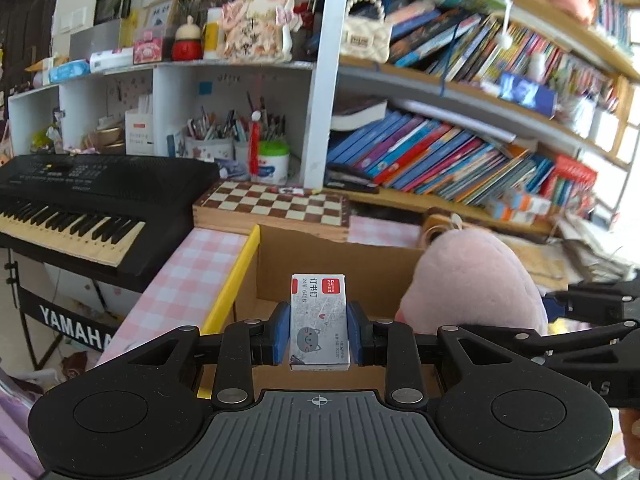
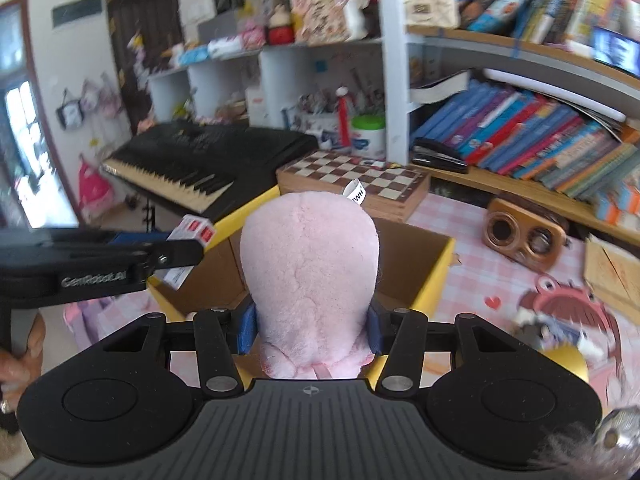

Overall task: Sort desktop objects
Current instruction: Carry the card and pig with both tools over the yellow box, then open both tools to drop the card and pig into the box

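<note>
A desk with a pink checked cloth (image 2: pixel 480 240) filled the middle of the frame. On it sat an open cardboard box (image 2: pixel 424 264), a wooden chessboard box (image 2: pixel 384 188) behind it, and a small brown wooden radio (image 2: pixel 524 236) at right.

Small grey-and-white staple box (image 1: pixel 319 322), red label, grey cat face, between blue pads (image 1: pixel 282 334). Fluffy pale pink plush toy (image 2: pixel 310 276). Open brown cardboard box (image 2: pixel 416 256) with yellow rim. Beside the box: pink-and-white checked tablecloth (image 1: pixel 188 276); behind the box: brown-and-cream chequered wooden chessboard (image 1: pixel 272 208), black keyboard (image 1: pixel 92 200) with black and white keys.
</note>
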Demonstrator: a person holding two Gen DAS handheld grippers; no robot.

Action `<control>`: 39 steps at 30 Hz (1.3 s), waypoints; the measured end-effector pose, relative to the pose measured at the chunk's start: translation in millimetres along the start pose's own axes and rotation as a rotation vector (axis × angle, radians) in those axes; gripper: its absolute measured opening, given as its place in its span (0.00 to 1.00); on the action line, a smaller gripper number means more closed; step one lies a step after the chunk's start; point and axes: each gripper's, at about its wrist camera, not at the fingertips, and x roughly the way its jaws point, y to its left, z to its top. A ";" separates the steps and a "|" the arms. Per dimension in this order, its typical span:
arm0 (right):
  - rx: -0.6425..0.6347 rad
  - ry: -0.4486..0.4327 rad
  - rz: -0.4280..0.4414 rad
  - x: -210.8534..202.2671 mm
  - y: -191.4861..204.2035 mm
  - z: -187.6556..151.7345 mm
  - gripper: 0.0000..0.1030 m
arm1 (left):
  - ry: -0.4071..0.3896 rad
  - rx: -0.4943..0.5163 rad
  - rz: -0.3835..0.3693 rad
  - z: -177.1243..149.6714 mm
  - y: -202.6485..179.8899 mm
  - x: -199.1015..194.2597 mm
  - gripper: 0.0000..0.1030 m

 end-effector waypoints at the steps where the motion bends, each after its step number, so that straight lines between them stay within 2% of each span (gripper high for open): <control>1: -0.023 0.018 0.002 10.3 -0.6 3.4 0.47 | 0.017 0.011 0.006 3.0 -0.8 8.6 0.27; 6: -0.130 0.137 0.037 61.2 -2.1 13.5 0.47 | 0.131 0.062 0.035 6.7 -5.7 54.0 0.28; 11: -0.197 0.259 0.067 101.1 -2.0 12.1 0.47 | 0.237 0.065 0.058 1.8 -3.7 87.4 0.28; 19: -0.225 0.420 0.101 135.1 -7.2 3.4 0.47 | 0.326 0.074 0.080 -12.9 -6.1 110.8 0.28; 25: -0.231 0.417 0.090 135.0 -4.0 3.6 0.51 | 0.331 0.087 0.089 -12.8 -6.8 110.8 0.31; 28: -0.227 0.395 0.070 130.8 -3.9 4.4 0.53 | 0.314 0.085 0.086 -10.0 -6.0 107.4 0.44; 30: -0.225 0.363 0.063 125.6 -6.6 6.4 0.56 | 0.279 0.066 0.090 -6.2 -5.1 100.1 0.59; 31: -0.220 0.342 0.063 120.8 -7.8 7.4 0.58 | 0.259 0.056 0.089 -4.0 -4.7 95.4 0.63; 32: -0.213 0.317 0.060 115.5 -8.6 8.6 0.60 | 0.233 0.050 0.089 -1.4 -4.6 88.5 0.69; 33: -0.203 0.292 0.049 108.8 -9.0 9.6 0.66 | 0.210 0.049 0.088 0.5 -5.7 81.9 0.74; 36: -0.165 0.216 0.035 88.6 -10.8 11.8 0.68 | 0.134 0.059 0.081 5.5 -10.3 58.2 0.82; 39: -0.125 0.164 0.017 69.2 -9.3 12.4 0.68 | 0.080 0.061 0.068 7.9 -14.7 37.0 0.83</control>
